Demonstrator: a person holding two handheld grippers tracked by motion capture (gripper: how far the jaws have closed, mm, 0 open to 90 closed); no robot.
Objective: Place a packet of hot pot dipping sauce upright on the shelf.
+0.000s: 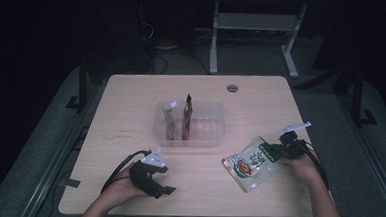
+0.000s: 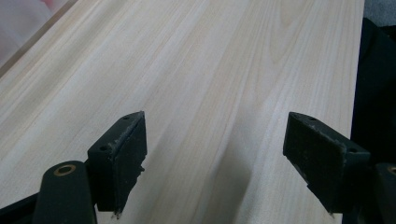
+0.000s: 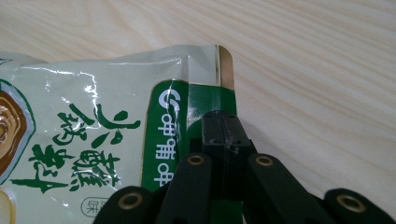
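Observation:
A pale green snack pouch with a dark green top band lies on the wooden table at the right. My right gripper is shut on the pouch's top edge; in the right gripper view the black jaws press together over the green band of the pouch, with the gripper at its sealed edge. Near the table's front left edge my left gripper rests in a hand. Its jaws stand wide apart over bare wood in the left gripper view, with nothing between them.
A clear plastic bin sits in the middle of the table, holding a red packet and a grey-white packet standing upright. A round grommet marks the far edge. Table legs and cables are beyond the table.

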